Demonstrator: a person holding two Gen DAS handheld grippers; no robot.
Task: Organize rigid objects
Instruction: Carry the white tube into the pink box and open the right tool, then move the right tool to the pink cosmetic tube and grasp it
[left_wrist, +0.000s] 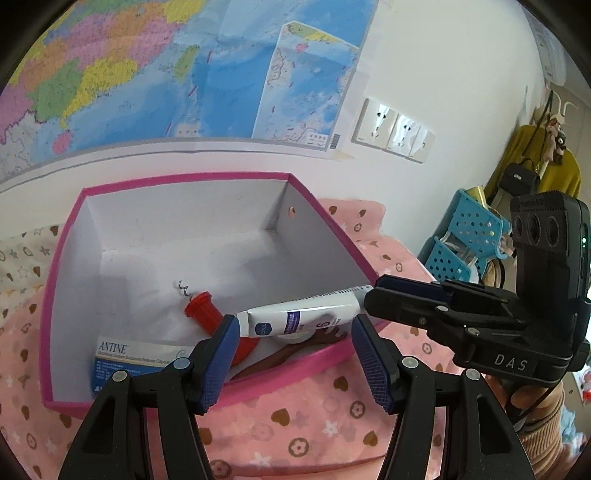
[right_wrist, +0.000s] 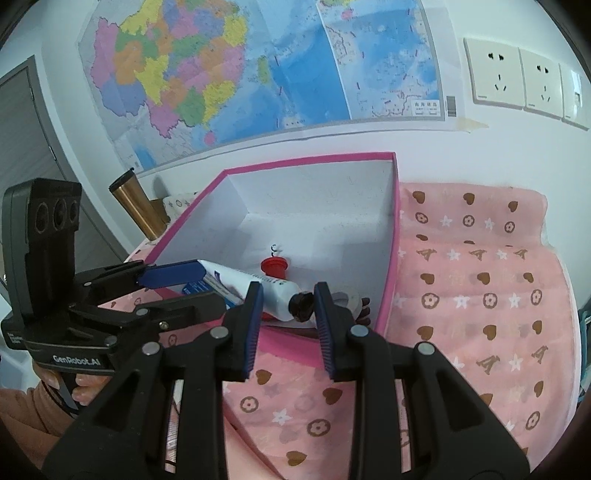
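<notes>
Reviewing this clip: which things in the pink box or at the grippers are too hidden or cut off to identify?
- Dark brown object in the pink box: left wrist view, under the white tube, unidentifiable.
- ANTINE carton: left gripper covers its lower part.
- White round item: right wrist view, behind right gripper.
- Tube's grip: contact unclear.

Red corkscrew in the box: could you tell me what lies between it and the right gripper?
The white tube, seen in the right wrist view.
</notes>
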